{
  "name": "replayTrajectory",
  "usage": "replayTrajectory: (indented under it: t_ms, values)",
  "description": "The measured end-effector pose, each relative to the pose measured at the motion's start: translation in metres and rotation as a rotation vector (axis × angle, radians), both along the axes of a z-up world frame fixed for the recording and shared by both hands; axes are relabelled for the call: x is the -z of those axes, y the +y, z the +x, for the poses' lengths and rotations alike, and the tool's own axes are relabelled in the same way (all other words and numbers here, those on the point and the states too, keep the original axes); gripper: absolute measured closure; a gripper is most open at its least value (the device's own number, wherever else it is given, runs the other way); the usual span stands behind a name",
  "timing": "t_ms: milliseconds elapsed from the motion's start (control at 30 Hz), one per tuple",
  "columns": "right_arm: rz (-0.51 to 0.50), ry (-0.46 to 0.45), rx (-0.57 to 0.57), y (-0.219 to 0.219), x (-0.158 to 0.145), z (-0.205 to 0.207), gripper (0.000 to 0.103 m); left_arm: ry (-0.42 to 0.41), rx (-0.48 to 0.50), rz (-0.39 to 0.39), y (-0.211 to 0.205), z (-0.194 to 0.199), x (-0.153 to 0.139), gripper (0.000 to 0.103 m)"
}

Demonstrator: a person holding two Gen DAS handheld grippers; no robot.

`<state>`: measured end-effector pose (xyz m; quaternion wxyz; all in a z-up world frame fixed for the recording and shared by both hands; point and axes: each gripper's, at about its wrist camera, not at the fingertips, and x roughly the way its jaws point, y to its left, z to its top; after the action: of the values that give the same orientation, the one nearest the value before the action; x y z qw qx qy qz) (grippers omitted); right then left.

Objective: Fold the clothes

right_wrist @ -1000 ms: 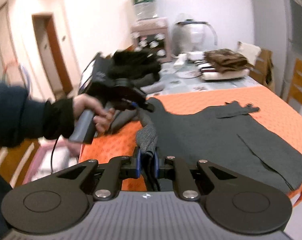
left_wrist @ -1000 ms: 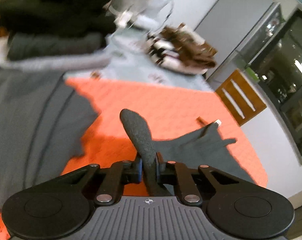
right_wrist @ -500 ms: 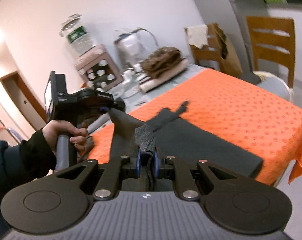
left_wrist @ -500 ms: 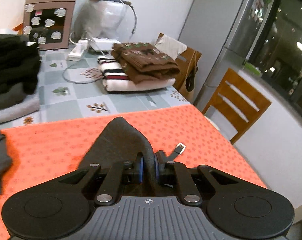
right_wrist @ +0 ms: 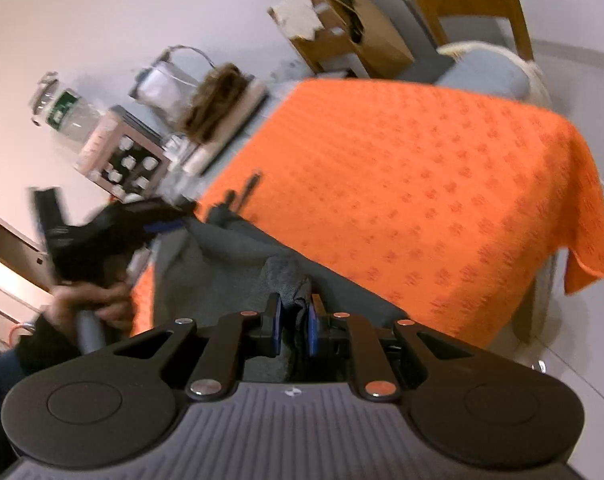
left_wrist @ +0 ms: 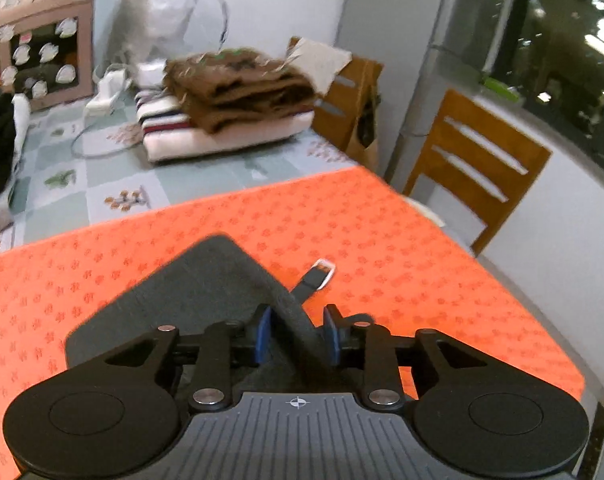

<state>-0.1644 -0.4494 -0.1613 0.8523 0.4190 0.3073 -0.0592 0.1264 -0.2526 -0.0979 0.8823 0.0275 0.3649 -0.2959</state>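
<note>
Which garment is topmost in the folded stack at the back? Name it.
The brown knit sweater; it lies on top of the white striped one, on the pale tiled cloth.

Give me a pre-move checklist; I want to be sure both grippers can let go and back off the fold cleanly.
1. Left gripper open: ok, pads apart.
2. Right gripper open: not ok, fabric bunched between its narrow jaws.
3. Dark grey garment lying on the orange tablecloth: ok.
4. Strap with buckle tucked in: not ok, sticks out.
5. Fold edges aligned: cannot tell.
</note>
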Motion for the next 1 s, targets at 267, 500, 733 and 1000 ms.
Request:
replayTrajectory:
  t_ms: [267,500,733,1000]
  values:
    - [0.022,0.026,0.000,-0.008,0.017,-0.015,0.088,-0.066,0.076,0.044,0.070,-0.048,-0.031,0.049]
    - [-0.196,0.051,-0.039,0.005,-0.008,-0.020,0.075,0.012,0.161,0.055,0.095,-0.090,0.002,0.059]
    - [-0.436,-0.014,-0.230,0.029,-0.042,0.005,0.071,0.037,0.274,0.054,0.083,-0.127,0.027,0.066]
    - [-0.592,0.104,-0.393,0.044,-0.009,0.034,0.073,0.042,0.313,0.048,0.074,-0.147,0.040,0.067]
